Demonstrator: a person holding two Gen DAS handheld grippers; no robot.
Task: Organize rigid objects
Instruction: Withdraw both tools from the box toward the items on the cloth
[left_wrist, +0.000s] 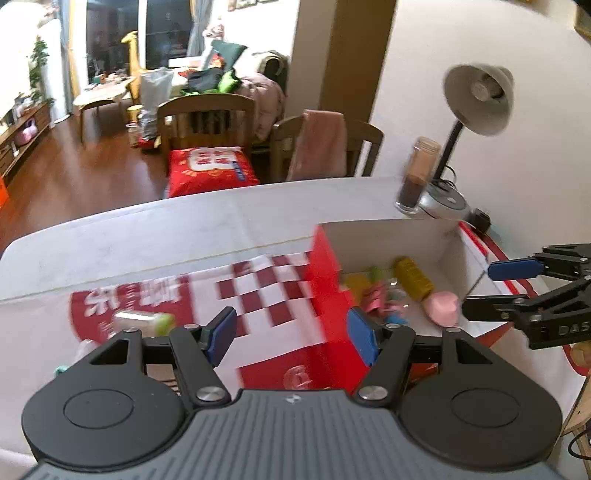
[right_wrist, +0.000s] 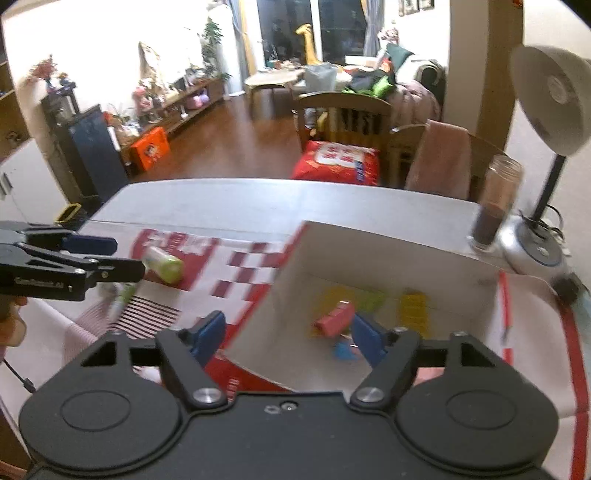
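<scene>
An open red-and-white box (left_wrist: 325, 266) (right_wrist: 288, 254) sits on the table and holds several small objects: a yellow ribbed cylinder (left_wrist: 413, 280), a pink piece (left_wrist: 445, 308), a pink block (right_wrist: 334, 319) and a yellow block (right_wrist: 415, 308). A white-and-green bottle (left_wrist: 144, 321) (right_wrist: 164, 264) lies on the red-checked cloth to the left. My left gripper (left_wrist: 291, 334) is open and empty, straddling the box's left wall. My right gripper (right_wrist: 288, 336) is open and empty over the box's near-left corner. Each gripper shows in the other's view (left_wrist: 487, 288) (right_wrist: 125, 256).
A desk lamp (left_wrist: 476, 99) and a tall clear jar of brown powder (left_wrist: 417, 177) stand behind the box at the right. Two wooden chairs (left_wrist: 207, 122) stand beyond the table's far edge. A striped cloth (right_wrist: 140, 314) and a green-tipped pen (right_wrist: 122, 301) lie at the left.
</scene>
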